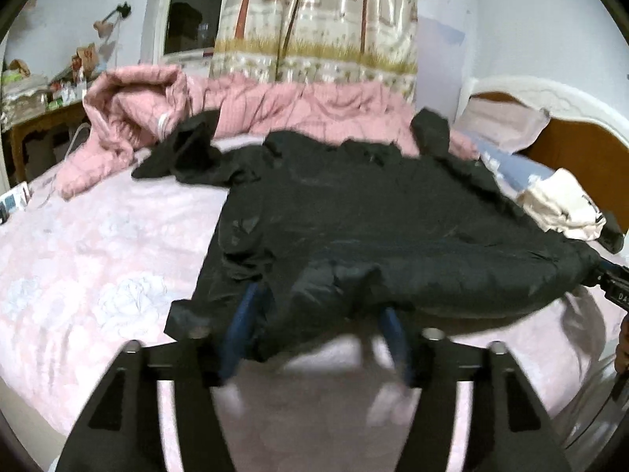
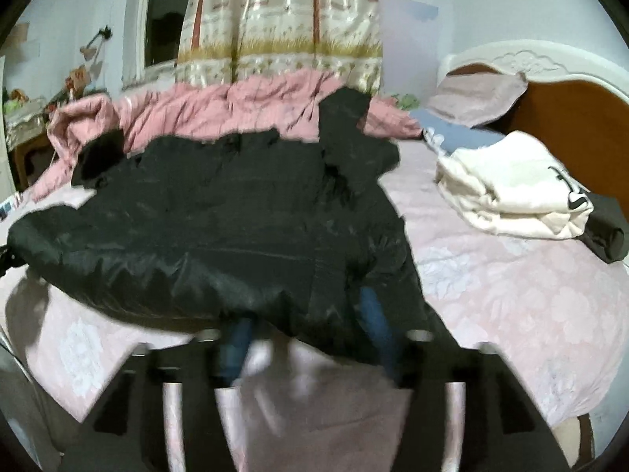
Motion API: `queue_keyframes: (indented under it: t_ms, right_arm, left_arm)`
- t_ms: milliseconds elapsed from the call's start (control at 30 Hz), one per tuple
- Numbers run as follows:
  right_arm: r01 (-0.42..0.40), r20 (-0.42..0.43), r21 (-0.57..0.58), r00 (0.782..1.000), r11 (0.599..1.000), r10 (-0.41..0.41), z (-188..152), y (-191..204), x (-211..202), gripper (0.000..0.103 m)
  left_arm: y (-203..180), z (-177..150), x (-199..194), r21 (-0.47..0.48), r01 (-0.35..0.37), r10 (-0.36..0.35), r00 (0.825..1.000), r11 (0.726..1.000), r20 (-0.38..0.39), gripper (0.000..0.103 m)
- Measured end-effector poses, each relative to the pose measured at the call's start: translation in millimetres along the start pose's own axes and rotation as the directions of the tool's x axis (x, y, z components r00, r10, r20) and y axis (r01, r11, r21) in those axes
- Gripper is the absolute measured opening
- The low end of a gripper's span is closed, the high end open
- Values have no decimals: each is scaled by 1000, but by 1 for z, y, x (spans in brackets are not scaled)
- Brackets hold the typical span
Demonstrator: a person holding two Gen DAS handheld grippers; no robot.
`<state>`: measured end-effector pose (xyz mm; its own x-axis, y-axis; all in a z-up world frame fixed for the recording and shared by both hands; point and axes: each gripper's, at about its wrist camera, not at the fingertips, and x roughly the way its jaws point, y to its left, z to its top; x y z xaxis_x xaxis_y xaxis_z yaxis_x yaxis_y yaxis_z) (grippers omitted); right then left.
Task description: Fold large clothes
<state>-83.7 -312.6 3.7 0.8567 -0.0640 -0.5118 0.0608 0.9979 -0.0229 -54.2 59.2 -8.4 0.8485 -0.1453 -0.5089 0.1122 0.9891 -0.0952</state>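
A black puffy jacket (image 1: pixel 373 220) lies spread and rumpled on the bed (image 1: pixel 98 244); left gripper (image 1: pixel 314 326) and right gripper (image 2: pixel 310 322) stand spread at its hem, pinching nothing

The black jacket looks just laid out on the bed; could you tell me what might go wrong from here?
1. The black jacket's near hem drapes over the open left gripper and right gripper, so withdrawing could drag it.
2. A far sleeve lies bunched near the pink quilt, so a fold may go uneven.
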Motion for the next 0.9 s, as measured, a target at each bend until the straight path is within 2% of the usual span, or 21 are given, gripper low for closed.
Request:
queue_keyframes:
  t_ms: [33,67,133,233,367,500,533,567,600,633,767,833,900]
  right_arm:
    - [0,9,18,1000,1000,0,1,-2,-3,80]
    - [-7,12,34,1000,999,6,3,-3,-5,85]
    - [-46,29,79,999,996,43,3,-7,-11,85]
    - [-72,73,103,995,992,64,3,-11,-22,86]
    - [-80,138,136,989,987,61,2,-12,-39,86]
    - [-128,147,194,984,973,100,-5,-13,-50,86]
    - [-150,141,209,983,966,122,-8,-13,-52,86]
    - [-172,130,224,981,959,145,-11,-12,-53,86]
    - [-192,117,235,979,953,168,-14,-12,-53,86]
    - [-226,93,249,974,942,209,-19,-10,-52,86]
    - [-332,8,317,938,889,347,-32,-4,-36,86]
    - [-332,-33,370,929,868,369,-35,-4,-20,86]
    - [-321,-61,461,919,827,390,-38,-10,-4,86]
  left_arm:
    - [-2,1,-5,4,1,-1,1000,1000,23,79]
    - [-2,2,-9,4,5,-5,999,1000,45,82]
    - [-3,3,-15,7,25,-25,996,1000,80,86]
    - [-3,5,-26,-10,41,-40,991,999,126,102]
    - [0,4,-30,-51,55,-48,992,997,120,102]
    - [4,-5,-30,-121,107,-101,993,987,55,102]
    - [6,-9,-30,-150,145,-142,989,978,28,102]
    - [10,-13,-28,-208,209,-215,977,956,-7,102]
    - [17,-19,-26,-279,283,-300,954,918,-18,101]
    - [21,-23,-24,-332,323,-350,936,887,-25,99]
    - [34,-32,-6,-454,307,-384,919,836,-88,95]
    - [39,-36,8,-510,282,-391,912,813,-121,94]
    - [43,-38,18,-551,253,-384,913,796,-136,93]
